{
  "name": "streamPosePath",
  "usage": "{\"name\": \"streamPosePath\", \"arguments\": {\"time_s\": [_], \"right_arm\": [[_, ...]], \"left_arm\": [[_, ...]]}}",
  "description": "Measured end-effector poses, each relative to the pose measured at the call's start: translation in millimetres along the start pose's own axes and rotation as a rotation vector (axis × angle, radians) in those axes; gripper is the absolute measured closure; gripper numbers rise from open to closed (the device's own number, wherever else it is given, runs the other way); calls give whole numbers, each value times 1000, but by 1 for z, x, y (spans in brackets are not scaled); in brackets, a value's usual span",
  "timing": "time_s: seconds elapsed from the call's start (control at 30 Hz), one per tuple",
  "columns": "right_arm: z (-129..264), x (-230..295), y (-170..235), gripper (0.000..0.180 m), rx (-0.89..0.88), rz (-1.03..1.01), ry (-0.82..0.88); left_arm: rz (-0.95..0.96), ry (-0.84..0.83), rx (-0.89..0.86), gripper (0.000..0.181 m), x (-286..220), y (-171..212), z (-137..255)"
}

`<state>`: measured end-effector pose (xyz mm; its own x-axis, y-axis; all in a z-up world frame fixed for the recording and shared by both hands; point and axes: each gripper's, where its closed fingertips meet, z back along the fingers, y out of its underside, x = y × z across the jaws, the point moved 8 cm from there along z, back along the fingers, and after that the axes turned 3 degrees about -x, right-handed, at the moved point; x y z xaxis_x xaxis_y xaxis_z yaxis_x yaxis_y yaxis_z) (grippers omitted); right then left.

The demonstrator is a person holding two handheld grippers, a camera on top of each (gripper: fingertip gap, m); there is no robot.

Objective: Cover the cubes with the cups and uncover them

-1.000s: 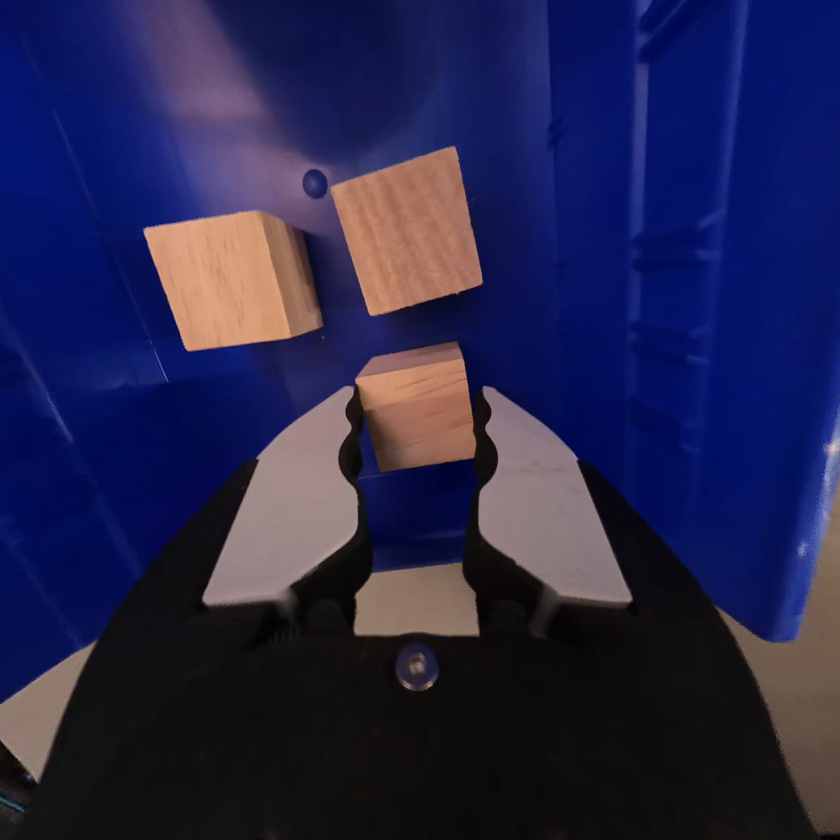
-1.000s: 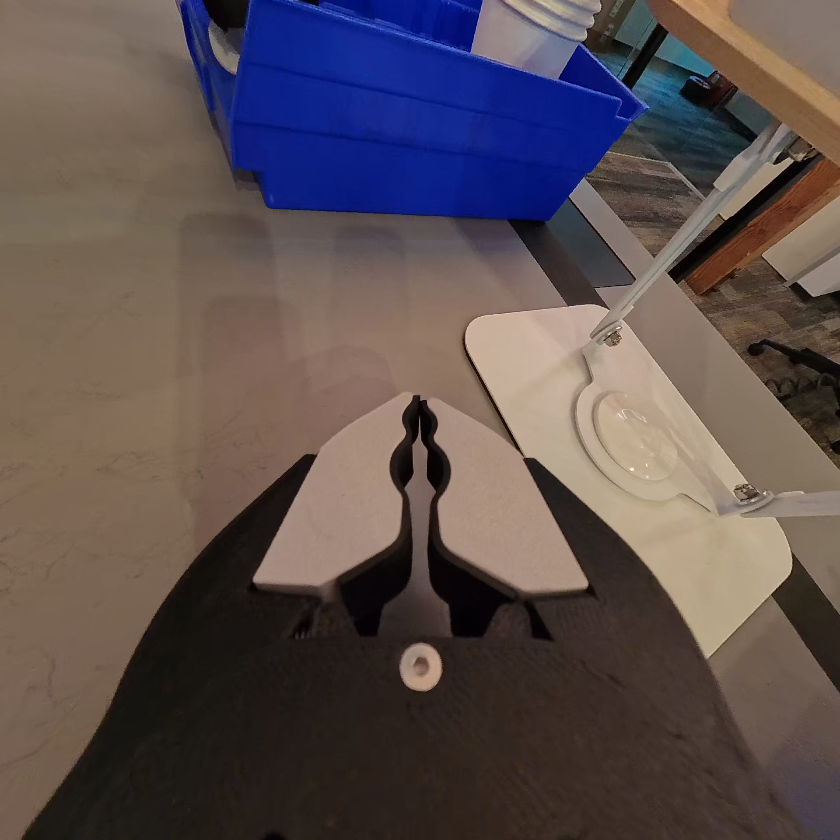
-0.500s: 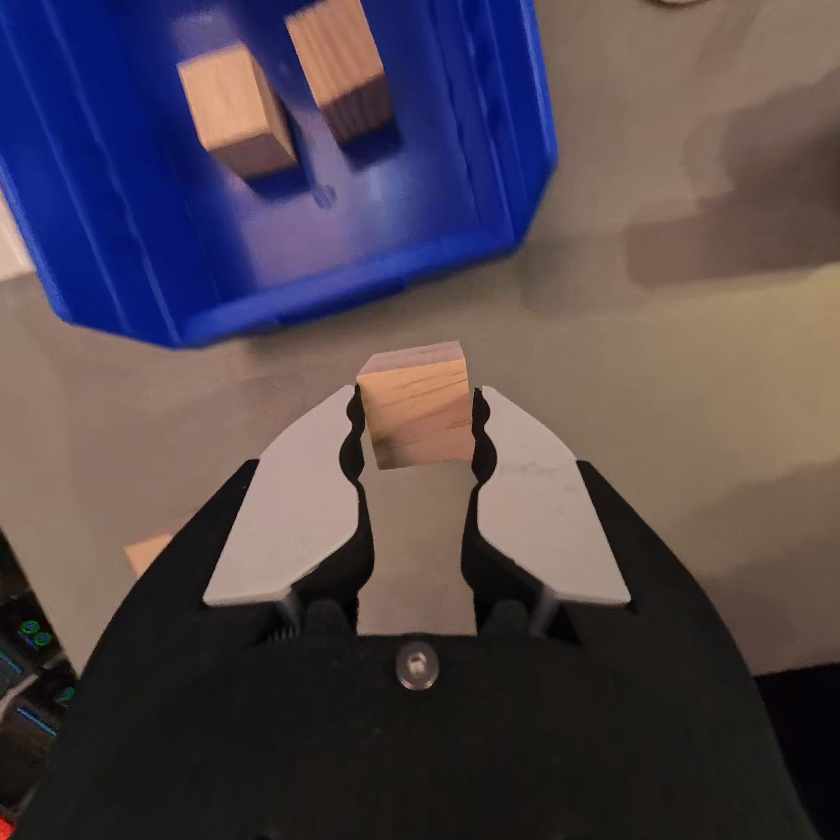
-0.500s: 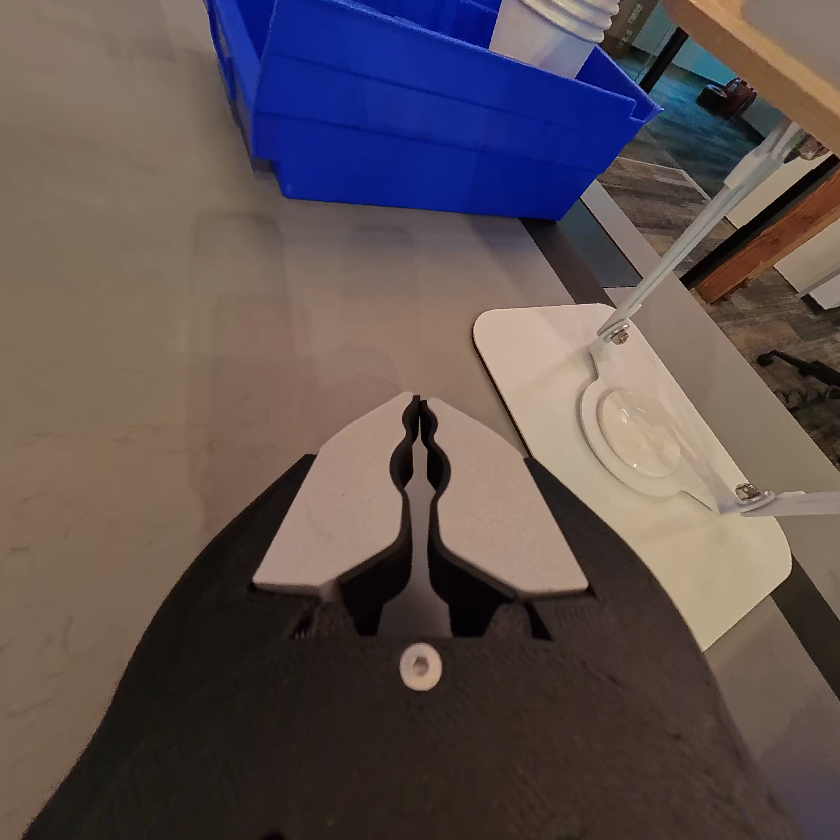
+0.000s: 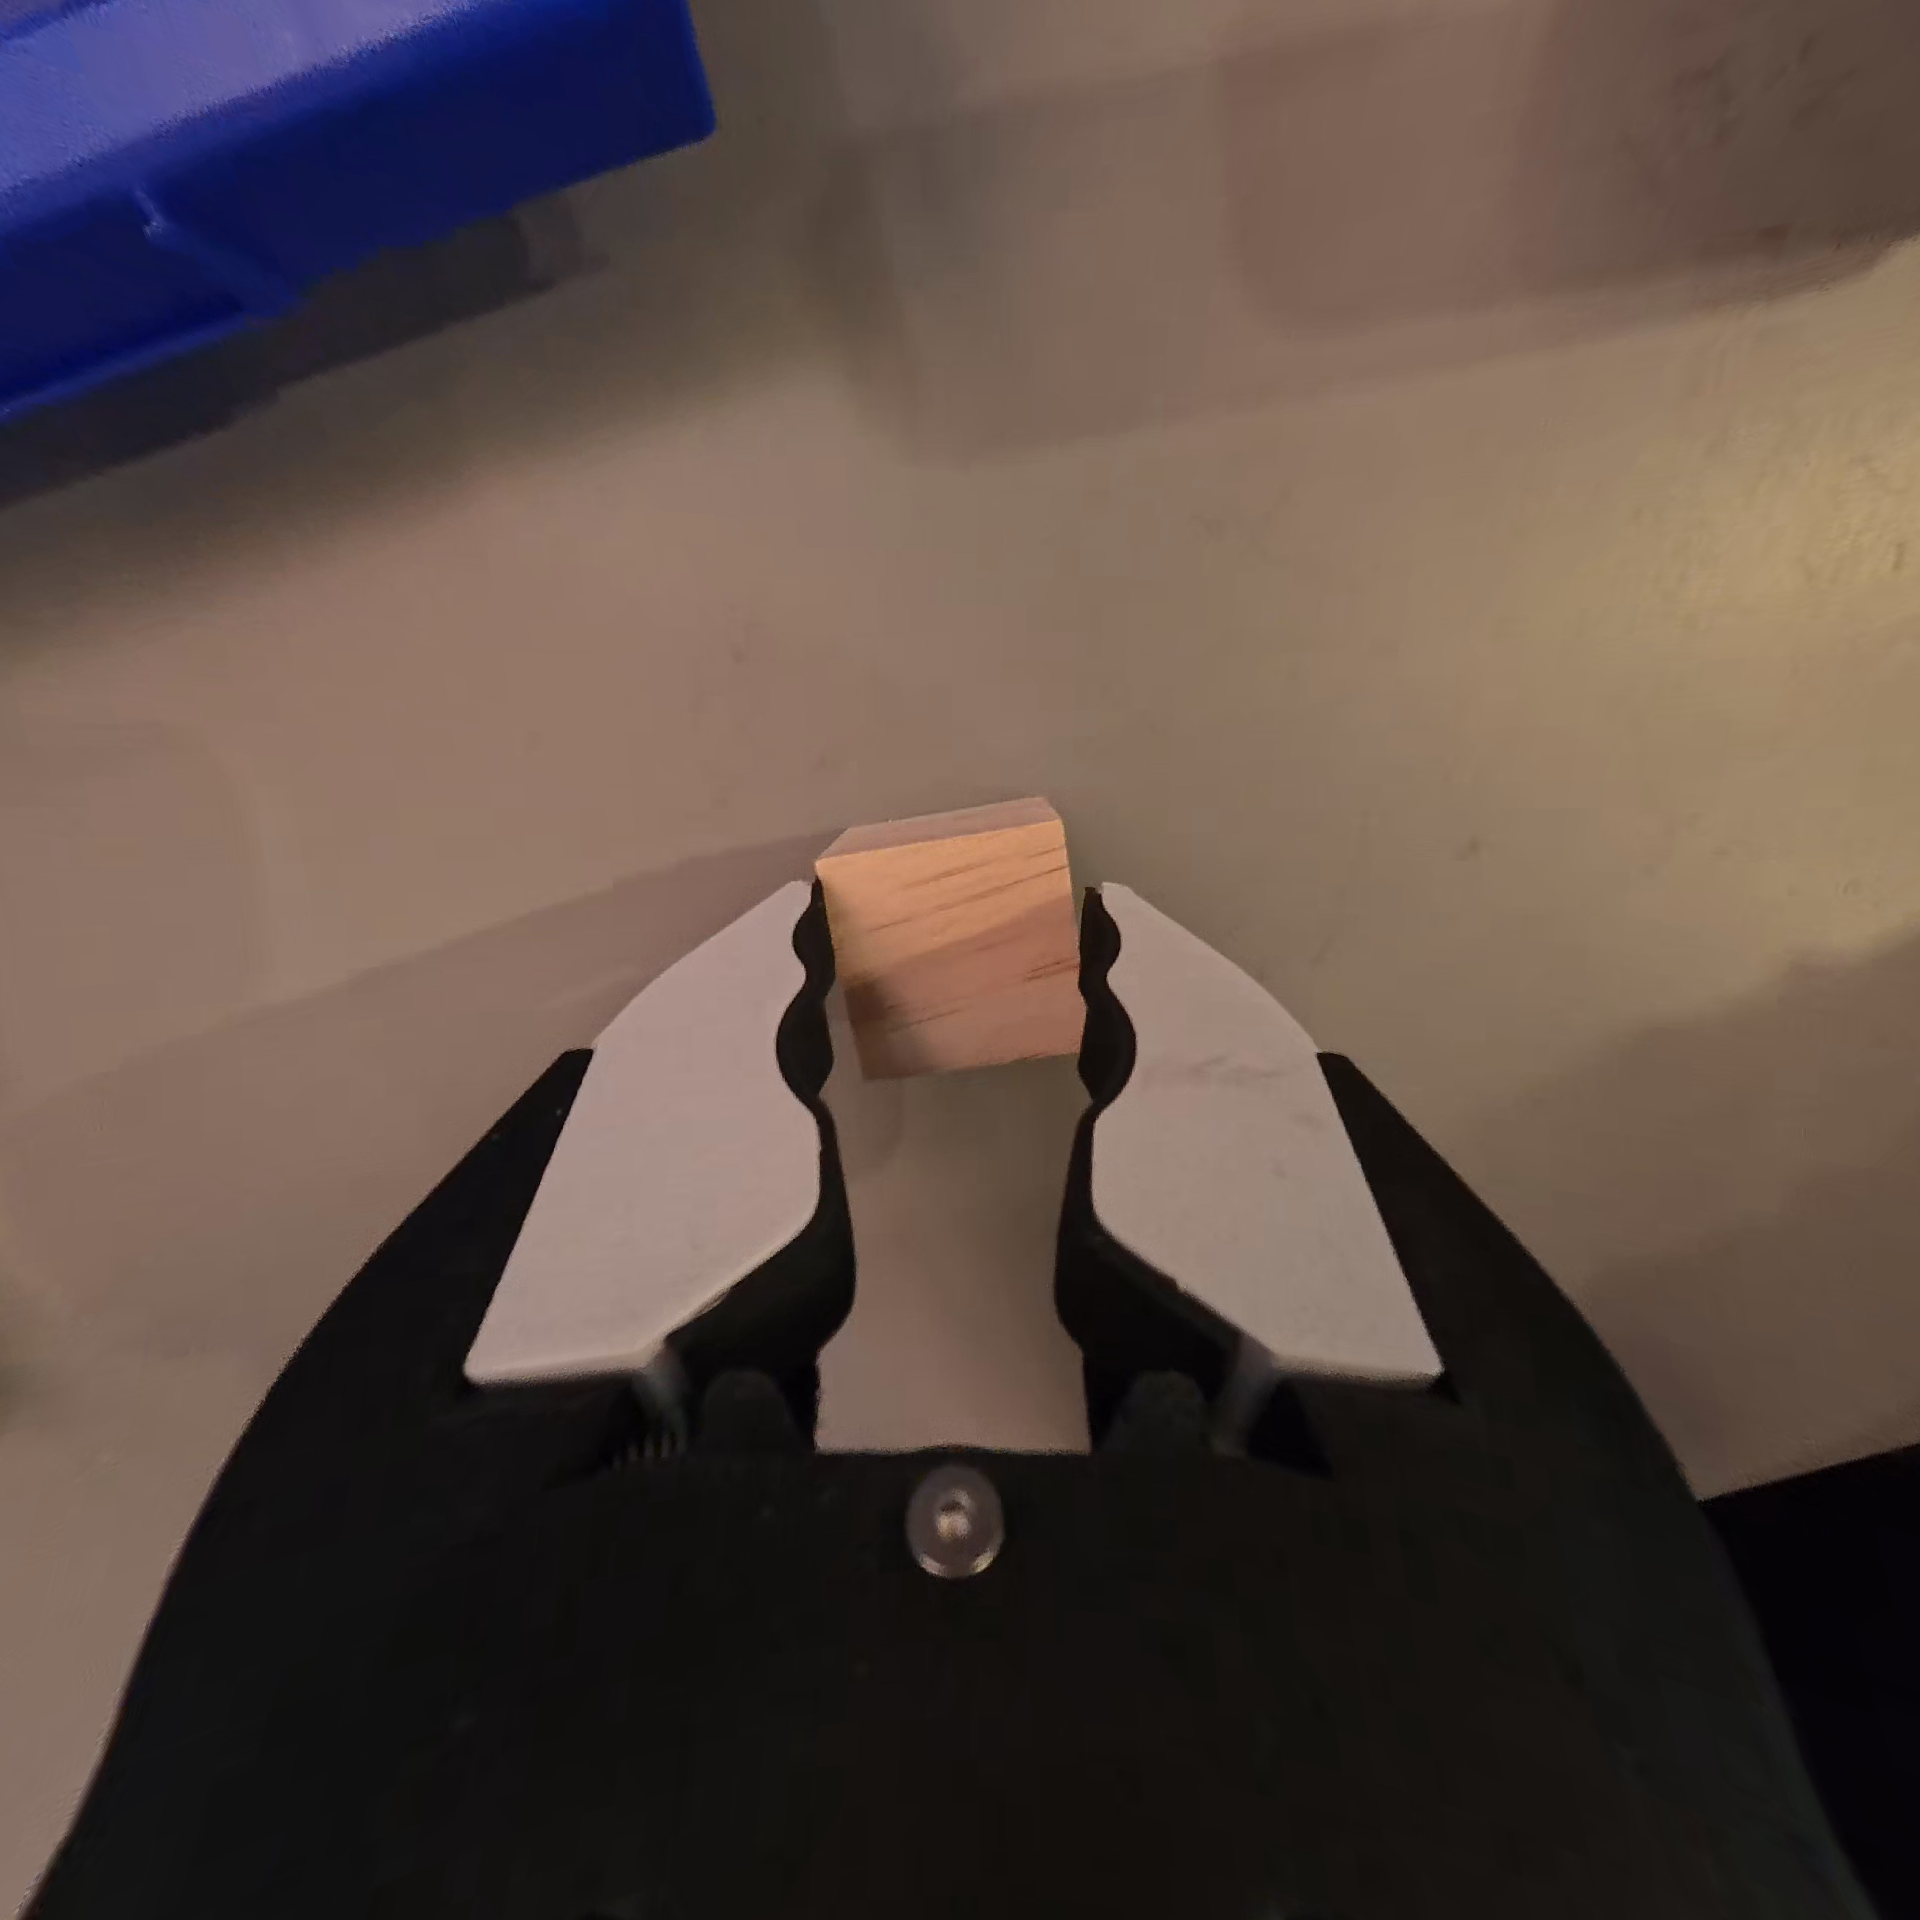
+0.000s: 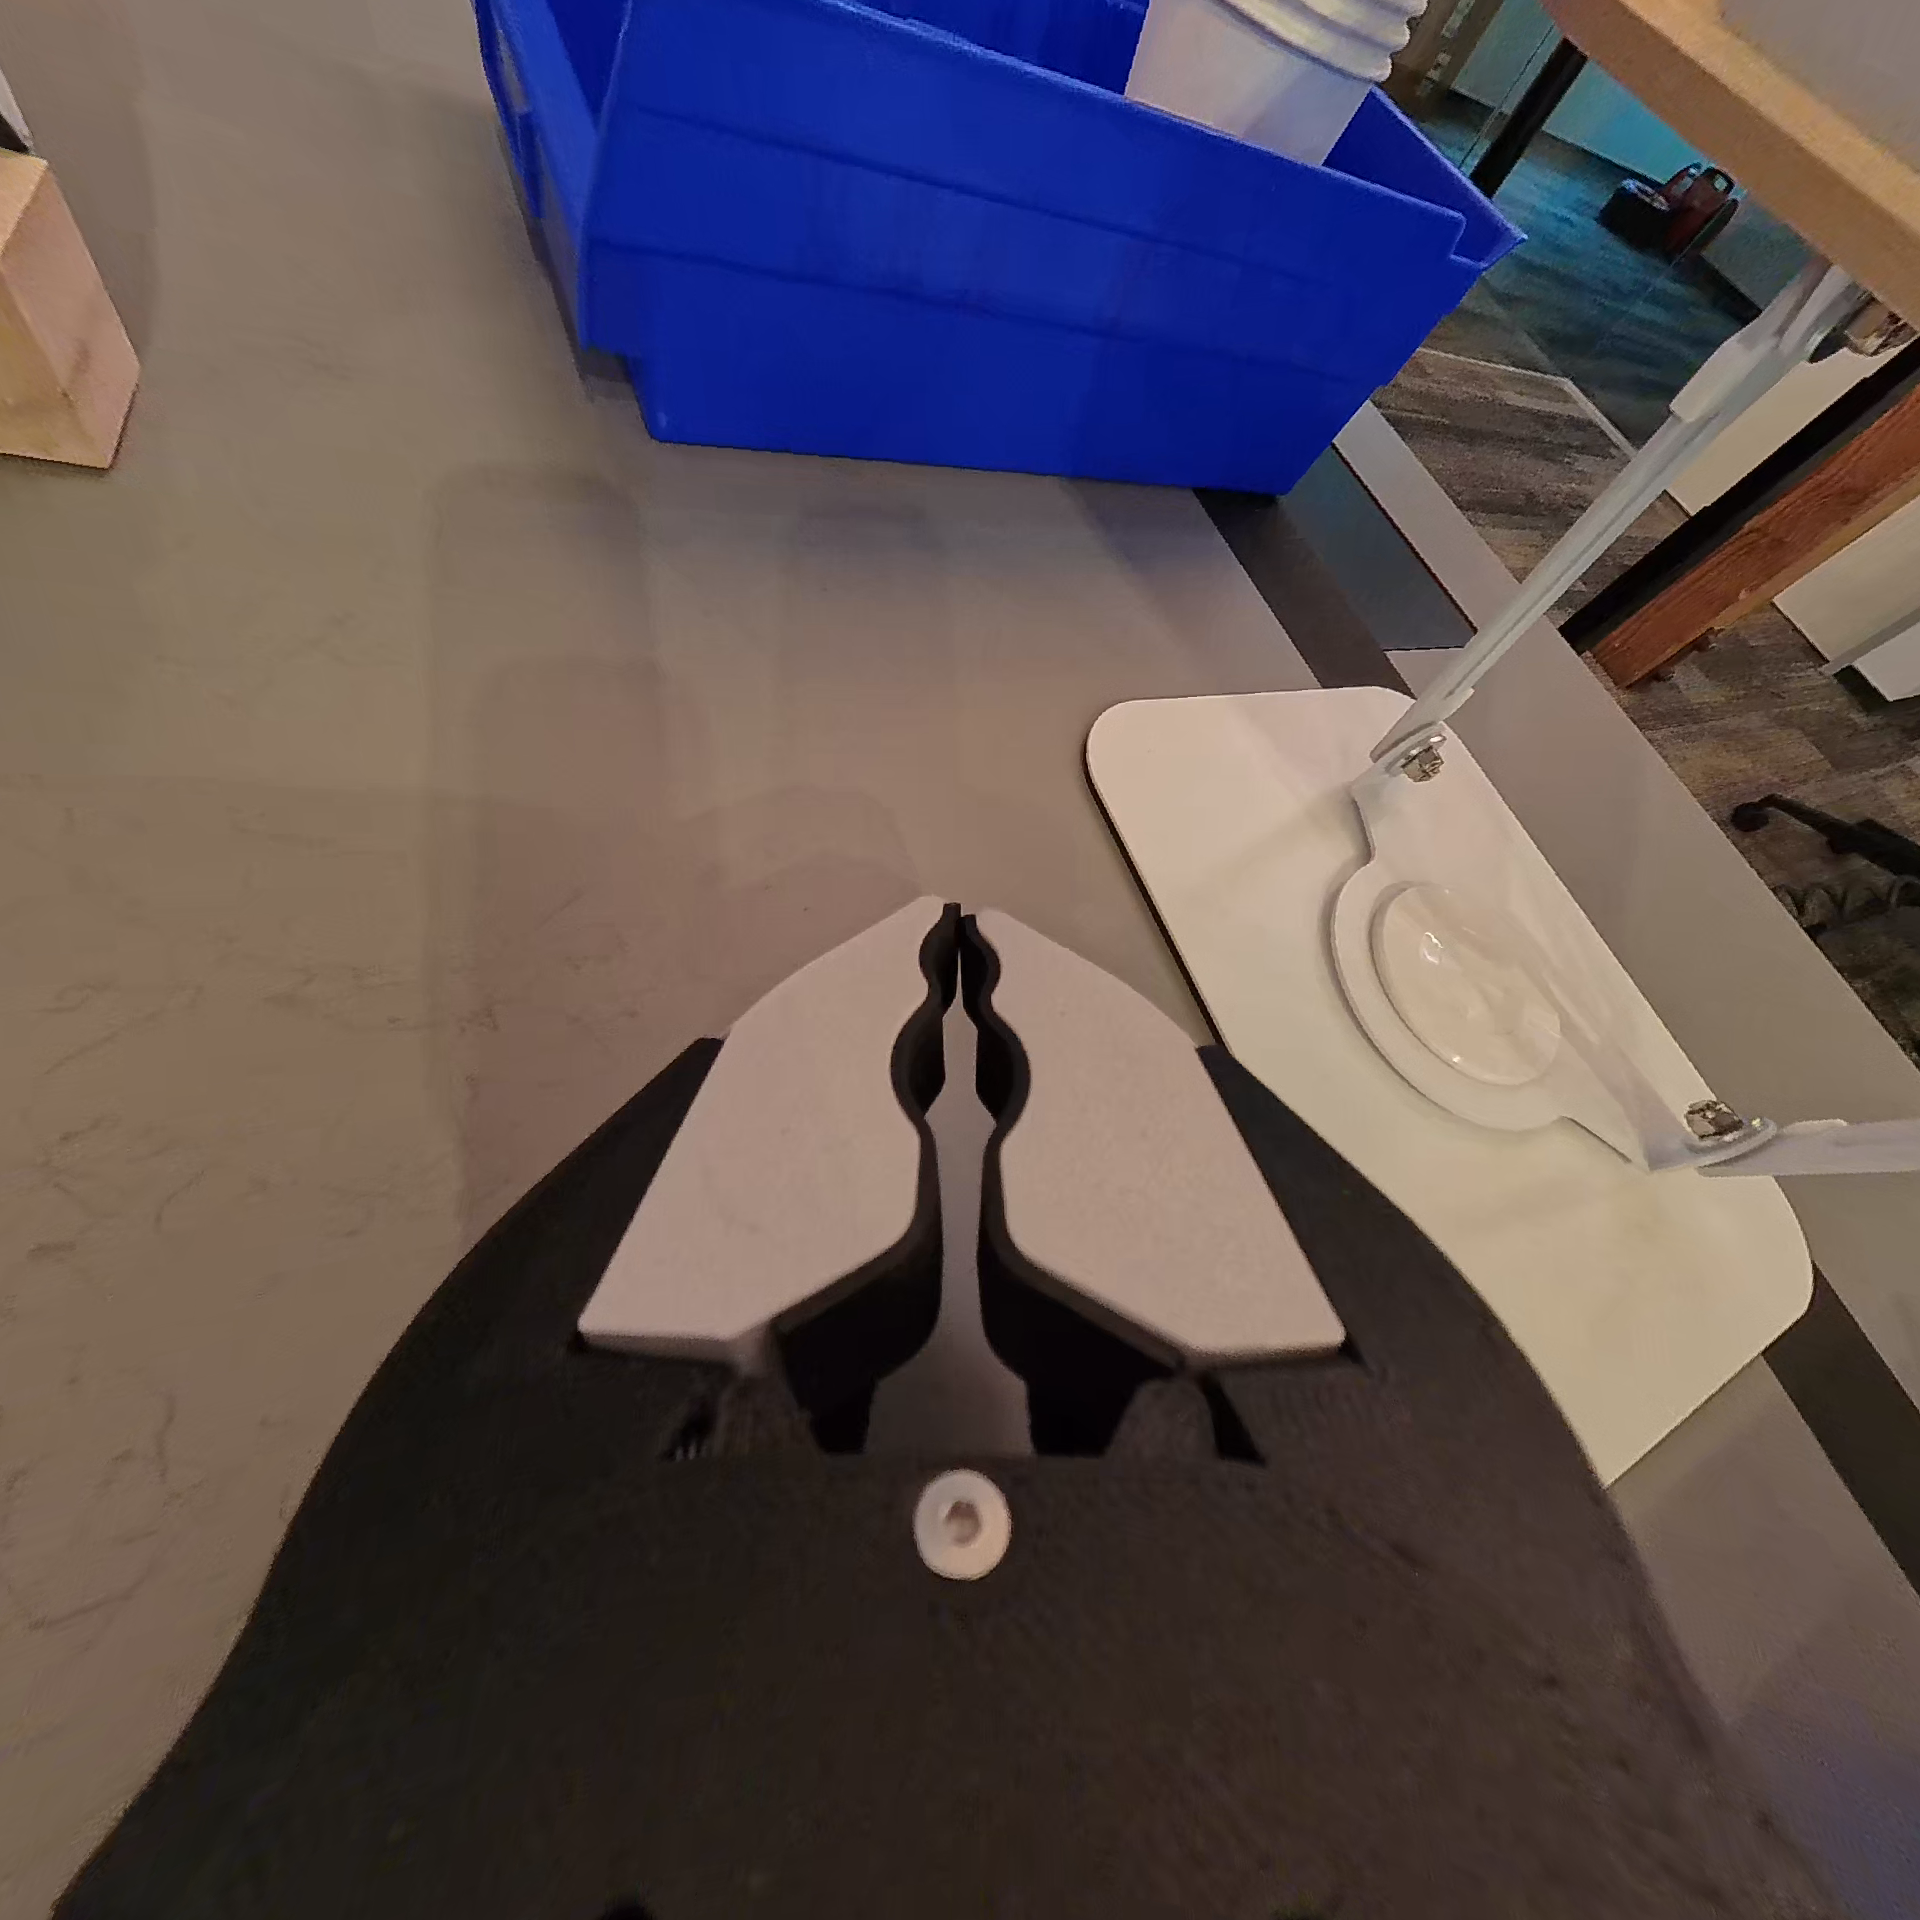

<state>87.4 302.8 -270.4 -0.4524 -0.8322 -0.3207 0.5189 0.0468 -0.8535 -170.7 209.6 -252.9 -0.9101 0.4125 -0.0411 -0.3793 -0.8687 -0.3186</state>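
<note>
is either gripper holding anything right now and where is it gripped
The left gripper holds a wooden cube, pinched by its two opposite side faces at the fingertips. The right gripper is shut on nothing.

Pale, grained wooden cube [image 5: 951,940]; glossy blue plastic bin [image 6: 997,312]; smooth matt grey tabletop [image 6: 416,727]; white stand base [image 6: 1247,831].

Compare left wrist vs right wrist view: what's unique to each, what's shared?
Left wrist only: the left gripper shut on a wooden cube over the grey table.

Right wrist only: the right gripper shut and empty, a white cup in the blue bin, a white stand base, and a wooden block at the left edge.

Shared: the grey tabletop and blue bin plastic; whether it is the same bin, I cannot tell.
</note>
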Motion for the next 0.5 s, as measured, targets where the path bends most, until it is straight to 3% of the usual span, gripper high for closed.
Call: {"name": "streamPosePath", "arguments": {"time_s": [0.2, 0.27, 0.33, 0.5], "right_arm": [[0, 0, 0, 180, -2, 1, 0], [0, 0, 0, 180, -2, 0, 0], [0, 0, 0, 180, 0, 0, -1], [0, 0, 0, 180, -1, 2, 0]], "left_arm": [[12, 3, -18, 132, -4, -2, 0], [32, 25, -48, 101, -4, -2, 10], [31, -7, -98, 87, 3, -6, 30], [8, -118, -247, 104, 41, -58, 69]]}}
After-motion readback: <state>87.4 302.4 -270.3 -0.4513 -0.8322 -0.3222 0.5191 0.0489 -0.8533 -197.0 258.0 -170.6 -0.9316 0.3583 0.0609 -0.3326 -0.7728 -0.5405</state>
